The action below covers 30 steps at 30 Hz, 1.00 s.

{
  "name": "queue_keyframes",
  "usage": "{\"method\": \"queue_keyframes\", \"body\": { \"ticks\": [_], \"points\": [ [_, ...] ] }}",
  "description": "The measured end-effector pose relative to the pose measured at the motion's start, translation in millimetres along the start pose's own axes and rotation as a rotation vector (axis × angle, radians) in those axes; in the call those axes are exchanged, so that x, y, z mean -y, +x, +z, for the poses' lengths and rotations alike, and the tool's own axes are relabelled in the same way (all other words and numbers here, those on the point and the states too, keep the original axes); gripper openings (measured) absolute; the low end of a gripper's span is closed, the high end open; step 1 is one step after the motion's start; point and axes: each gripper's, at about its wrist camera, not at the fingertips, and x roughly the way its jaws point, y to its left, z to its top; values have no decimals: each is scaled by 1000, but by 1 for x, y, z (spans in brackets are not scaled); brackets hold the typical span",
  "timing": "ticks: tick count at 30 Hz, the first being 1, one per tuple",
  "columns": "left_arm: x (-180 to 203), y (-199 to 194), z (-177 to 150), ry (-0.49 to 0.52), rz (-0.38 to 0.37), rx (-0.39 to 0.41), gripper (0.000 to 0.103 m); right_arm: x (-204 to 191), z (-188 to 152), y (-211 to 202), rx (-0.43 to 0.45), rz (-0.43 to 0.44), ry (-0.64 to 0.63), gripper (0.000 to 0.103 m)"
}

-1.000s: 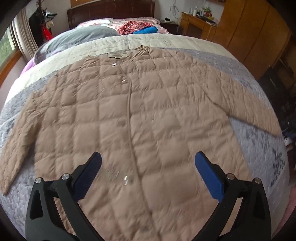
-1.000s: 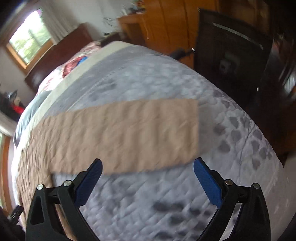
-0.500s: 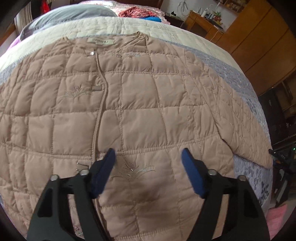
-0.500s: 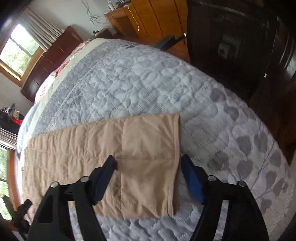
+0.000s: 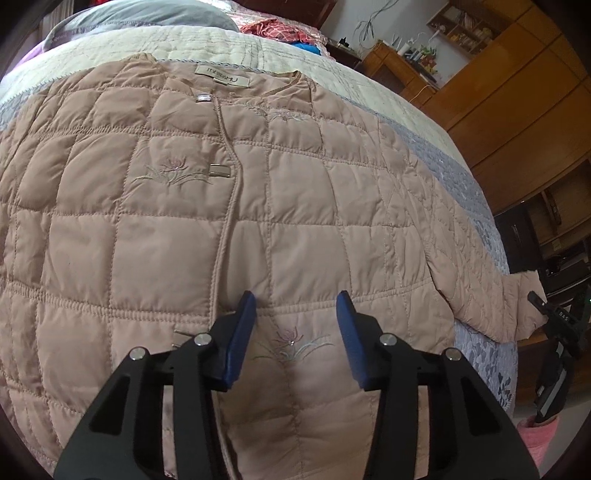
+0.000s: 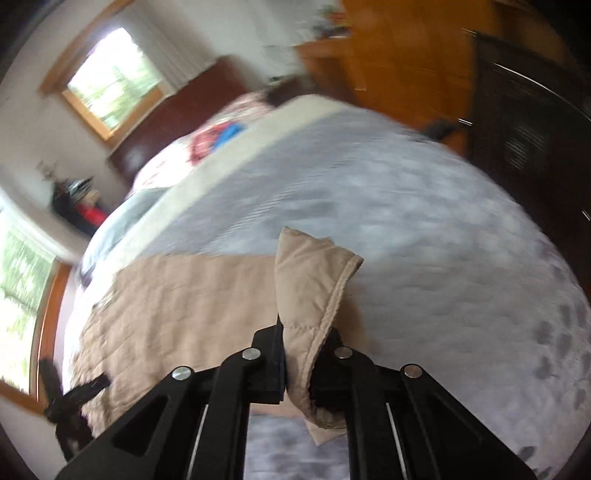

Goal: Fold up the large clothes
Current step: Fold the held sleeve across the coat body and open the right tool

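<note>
A beige quilted jacket [image 5: 295, 221] lies spread front-up on the bed, collar at the far end. My left gripper [image 5: 295, 299] hovers low over its lower front, just right of the closure. Its jaws are closing, and between the blue pads [image 5: 240, 332] lies only flat embroidered fabric, not pinched. In the right wrist view, my right gripper [image 6: 304, 332] is shut on the cuff [image 6: 314, 266] of the jacket's sleeve [image 6: 192, 302]. The cuff stands up above the quilt. The sleeve end [image 5: 517, 295] also shows raised at the bed's right edge.
A grey patterned quilt [image 6: 424, 229] covers the bed, and pillows and a red and blue cloth heap [image 5: 280, 31] lie at its head. Wooden wardrobes [image 5: 517, 92] and a dark cabinet [image 6: 535, 129] stand along the right side. Windows [image 6: 110, 81] are on the left wall.
My left gripper came down closer to the jacket's lower front, and its jaws narrowed. My right gripper reached the sleeve end, shut on the cuff and lifted it off the quilt.
</note>
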Motion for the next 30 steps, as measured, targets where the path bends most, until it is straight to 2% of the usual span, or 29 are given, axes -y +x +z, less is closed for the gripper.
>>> {"method": "queue_keyframes", "body": {
  "ticks": [2, 7, 10, 12, 15, 17, 18, 22, 24, 25, 26, 30],
  "points": [
    [-4, -3, -3, 5, -1, 2, 44, -43, -2, 9, -11, 29, -76, 9],
    [-8, -10, -6, 18, -10, 11, 45, -121, -11, 41, -69, 129, -192, 8],
    [-12, -13, -6, 21, -10, 13, 46, -163, -19, 65, -105, 147, -261, 8],
    [-14, -14, -5, 24, -17, 16, 46, -182, -25, 82, -126, 127, -288, 8],
    [-15, -16, -6, 29, -28, 15, 46, -192, -34, 104, -175, 141, -287, 9],
    [-15, -17, -6, 35, -28, 15, 46, -197, -40, 115, -205, 135, -292, 20],
    [-14, -17, -6, 36, -27, 15, 46, -197, -41, 118, -215, 140, -292, 22],
    [-12, -17, -7, 48, -13, 20, 46, -192, -48, 105, -213, 250, -290, 40],
    [-7, -18, -7, 54, -12, 22, 47, -180, -44, 86, -174, 330, -260, 40],
    [-4, -18, -8, 55, -20, 20, 48, -178, -41, 80, -155, 342, -243, 40],
    [3, -18, -8, 59, -38, 16, 49, -169, -37, 71, -122, 319, -223, 40],
    [41, -11, -9, 113, -114, -9, 51, -128, -29, 48, 30, -24, -175, 40]
  ]
}}
